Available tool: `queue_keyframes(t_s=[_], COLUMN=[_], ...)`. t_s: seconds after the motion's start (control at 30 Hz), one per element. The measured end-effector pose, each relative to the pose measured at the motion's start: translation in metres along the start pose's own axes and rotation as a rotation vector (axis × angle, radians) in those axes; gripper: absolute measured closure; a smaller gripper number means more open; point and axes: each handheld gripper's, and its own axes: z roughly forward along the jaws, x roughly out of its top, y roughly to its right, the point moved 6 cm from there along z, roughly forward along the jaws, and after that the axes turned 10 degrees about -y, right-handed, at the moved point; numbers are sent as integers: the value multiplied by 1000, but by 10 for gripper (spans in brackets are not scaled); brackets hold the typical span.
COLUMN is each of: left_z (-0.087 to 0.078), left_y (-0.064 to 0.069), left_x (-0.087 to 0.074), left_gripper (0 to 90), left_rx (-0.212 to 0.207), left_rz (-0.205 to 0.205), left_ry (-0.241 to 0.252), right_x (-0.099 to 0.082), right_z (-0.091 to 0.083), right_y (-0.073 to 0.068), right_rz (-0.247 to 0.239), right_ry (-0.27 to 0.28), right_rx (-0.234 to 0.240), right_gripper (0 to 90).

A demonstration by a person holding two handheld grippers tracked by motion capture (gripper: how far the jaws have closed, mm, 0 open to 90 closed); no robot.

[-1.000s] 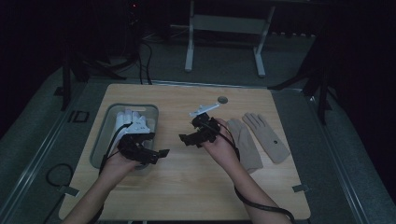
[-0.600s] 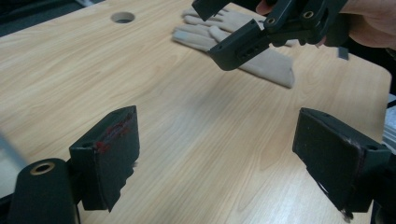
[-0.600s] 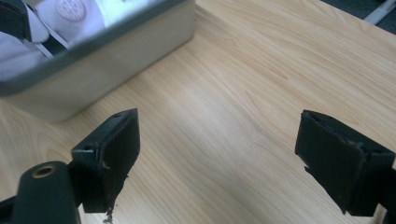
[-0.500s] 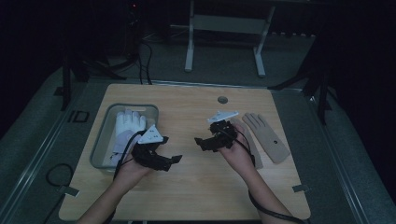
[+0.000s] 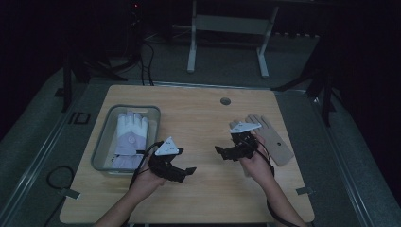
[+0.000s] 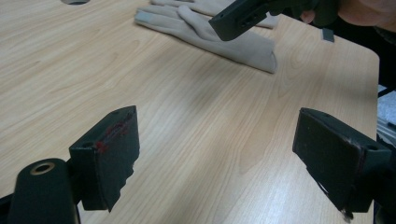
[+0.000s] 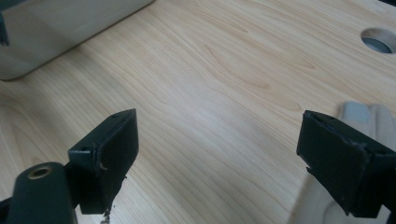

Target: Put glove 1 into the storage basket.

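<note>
While both hands hover over the pale wooden desk (image 5: 203, 118), the scene reads from the left like this: a grey rectangular plastic tub (image 5: 105, 142) sits at the left side of the desk with a white and lilac fabric glove (image 5: 130, 139) lying inside it, fingertips toward the far edge. Just right of the tub's near corner, the left gripper (image 5: 185, 171) points toward the middle of the desk, its black fingers (image 6: 114, 149) spread wide with nothing between them but bare wood. Across a gap of bare desk, the right gripper (image 5: 223, 152) faces back toward the left one, its fingers (image 7: 109, 154) likewise wide and empty. Farthest right lies the flat beige fabric glove (image 5: 274, 142), touching or just beside the right hand, its long axis running from cuff at the near right to fingertips at the far left. That glove lies behind and right of the right gripper's fingers, so the right hand is much nearer, though it would likely need to turn toward it first.
</note>
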Motion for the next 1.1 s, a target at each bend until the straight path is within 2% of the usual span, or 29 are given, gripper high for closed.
queue_keyframes(t_s=[0.1, 0.23, 0.33, 0.4, 0.63, 0.7, 0.83, 0.9, 1.1], left_z=[6, 13, 23, 27, 33, 34, 33, 32, 33], left_y=[2, 3, 3, 3, 3, 3, 1, -2, -3], left_x=[-3, -8, -17, -22, -33, -37, -40, -44, -50], left_gripper=[149, 149, 149, 149, 149, 149, 149, 149, 148], left_rx=[-11, -4, 4, 15, 36, 81, 108, 145, 141], left_rz=[0, 1, -8, -6, -9, 13, 12, 9, 5], left_ry=[8, 18, 34, 41, 76, 101, 98, 111, 100], right_x=[-8, -17, -27, -30, -43, -50, -57, -63, -68], right_z=[-1, -3, -7, -8, -10, -10, -10, -10, -10], right_y=[5, 11, 18, 20, 29, 34, 38, 42, 51], right_rz=[2, 6, 49, 48, 54, 60, 59, 48, 48], right_ry=[10, 15, 25, 31, 20, 20, 24, 36, 43], right_rx=[-12, -13, 16, -5, -11, -13, -22, -34, -42], right_gripper=[133, 128, 118, 111, 112, 135, 148, 157, 238])
